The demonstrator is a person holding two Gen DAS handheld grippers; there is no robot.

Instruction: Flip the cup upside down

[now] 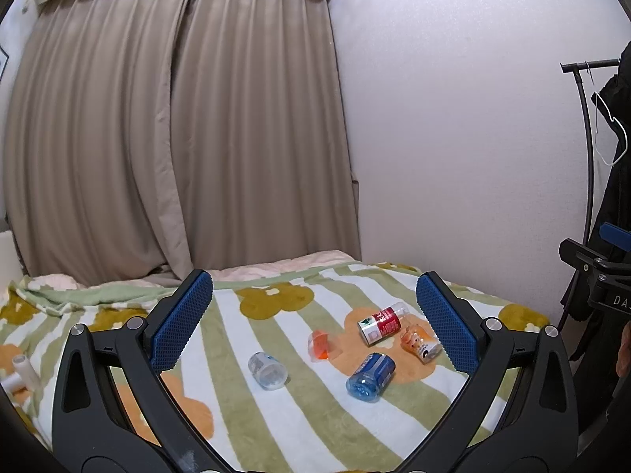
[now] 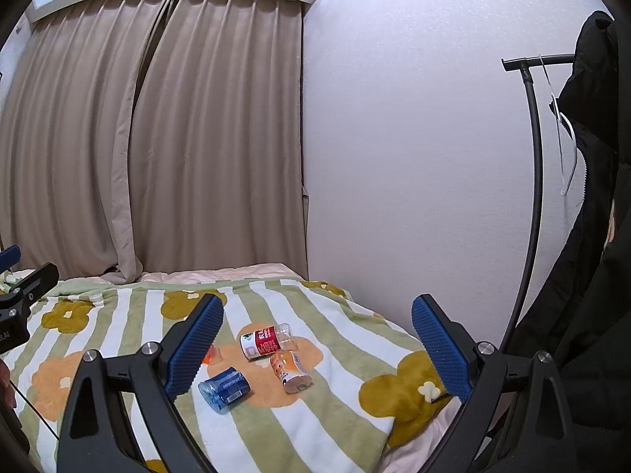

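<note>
Two grippers were held above the bed, both with jaws spread wide and nothing between them. Left gripper (image 1: 315, 323): blue ribbed pads, several small cups lying on their sides ahead of it on the striped floral blanket (image 1: 299, 410). Clear cup (image 1: 268, 370) lay nearest the jaw midline, slightly left of centre, open mouth toward the camera. Small orange cup (image 1: 318, 346) lay just beyond it. Blue cup (image 1: 370, 376), red-labelled cup (image 1: 381, 322) and orange printed cup (image 1: 420, 343) lay closer to the right finger, all clear of the pads.

Right gripper (image 2: 317, 345): blue cup (image 2: 224, 388) just beside the left pad, red-labelled and orange printed cups near centre, small orange cup mostly hidden behind the left finger; clear cup not seen in this view.

Label print on the cups was too small to read. Letters "DA" showed on the other gripper's body at the left view's right edge, the rest cut off. Curtains (image 1: 177, 130) and a coat rack (image 2: 532, 181) stood behind.
</note>
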